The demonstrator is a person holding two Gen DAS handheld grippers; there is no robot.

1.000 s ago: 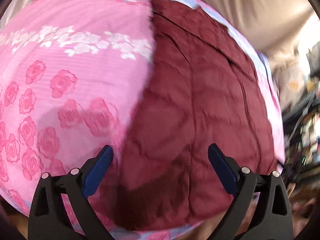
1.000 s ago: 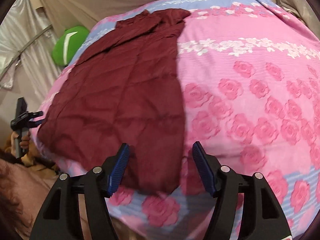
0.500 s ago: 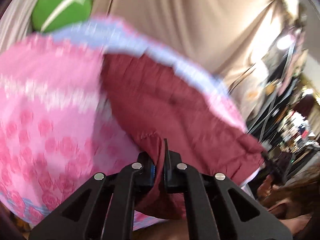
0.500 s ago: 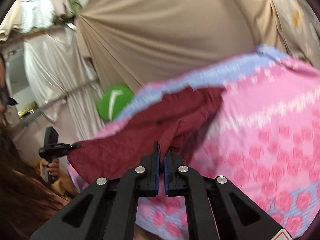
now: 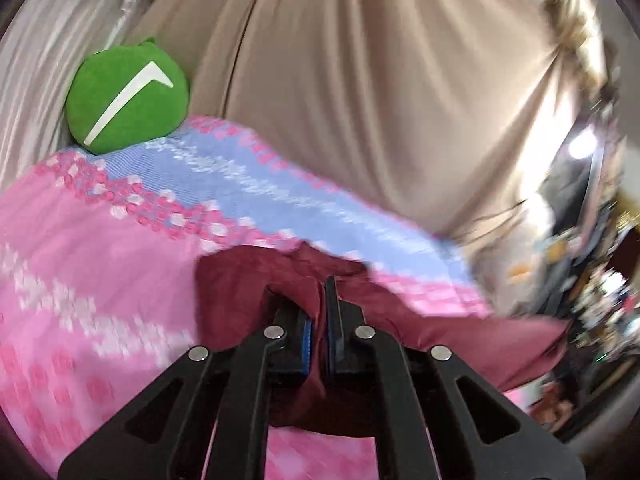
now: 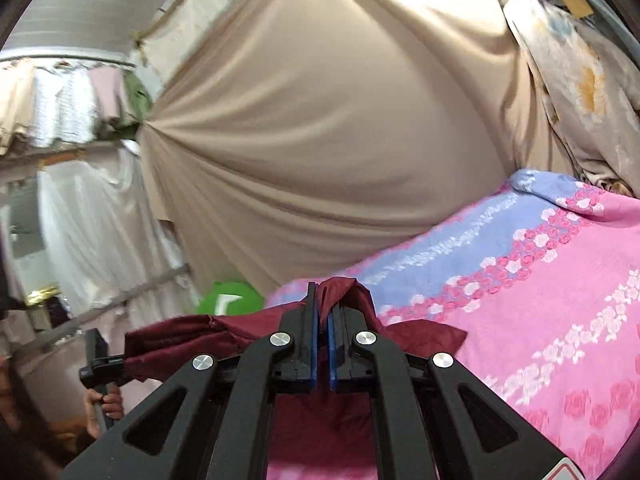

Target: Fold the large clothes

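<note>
A dark maroon garment [image 5: 472, 332] lies on a pink rose-print bedspread [image 5: 80, 264] with a light blue border. My left gripper [image 5: 318, 320] is shut on its near edge and holds it lifted above the bed. My right gripper [image 6: 322, 316] is shut on another part of the same maroon garment [image 6: 180, 340], also lifted. The cloth hangs stretched between the two grippers. The left gripper shows in the right wrist view [image 6: 96, 364], gripped by a hand at the lower left. The bedspread shows at the right of that view [image 6: 560, 320].
A green round plush cushion [image 5: 128, 92] sits at the bed's far end, and also shows in the right wrist view [image 6: 228, 298]. A beige curtain [image 6: 320, 140] hangs behind the bed. Cluttered shelves [image 5: 600, 280] stand at the right.
Both grippers closed on the garment's near edge, then lifted it and carried it toward the far end of the bed. Both views now tilt up toward the curtain.
</note>
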